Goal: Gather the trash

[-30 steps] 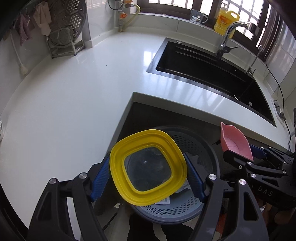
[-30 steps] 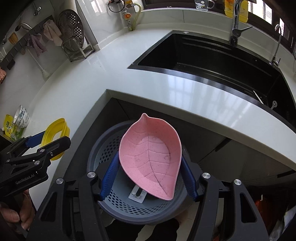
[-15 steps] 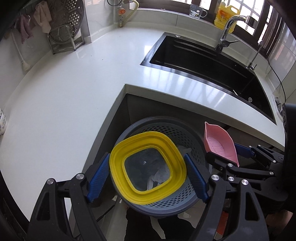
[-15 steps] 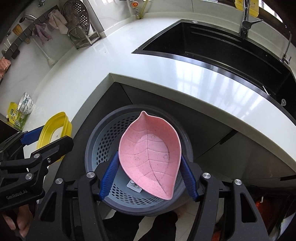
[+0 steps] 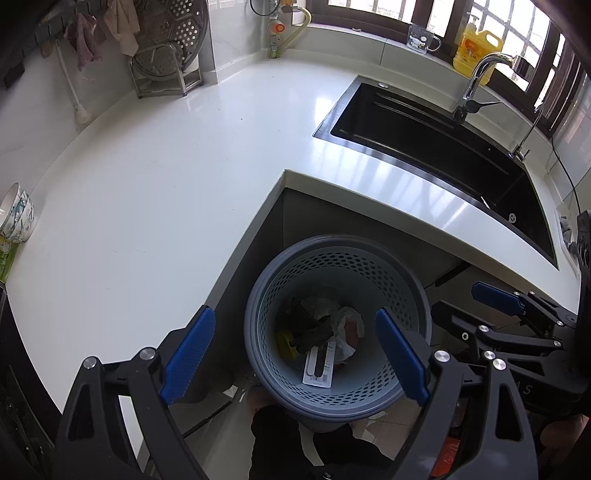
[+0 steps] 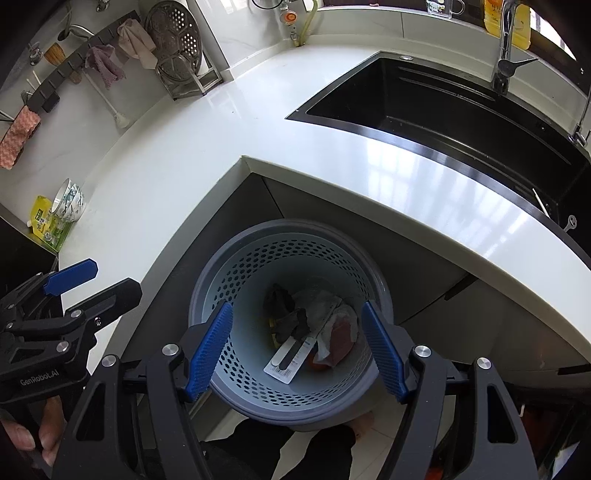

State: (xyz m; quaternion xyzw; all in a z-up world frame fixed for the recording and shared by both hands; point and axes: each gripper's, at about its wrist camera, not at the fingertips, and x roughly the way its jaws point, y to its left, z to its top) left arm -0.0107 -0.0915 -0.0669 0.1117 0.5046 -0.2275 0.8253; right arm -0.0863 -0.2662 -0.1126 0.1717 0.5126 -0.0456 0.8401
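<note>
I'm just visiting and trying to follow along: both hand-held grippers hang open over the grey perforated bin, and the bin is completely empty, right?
Not quite. The left hand-held gripper and right hand-held gripper do hang open over the grey perforated bin, but the bin is not empty: both wrist views show crumpled paper, dark scraps and a white card at its bottom.

A white kitchen counter (image 5: 155, 192) bends around a corner, with a black sink (image 5: 436, 147) under bright windows (image 5: 517, 33) at its far edge.
</note>
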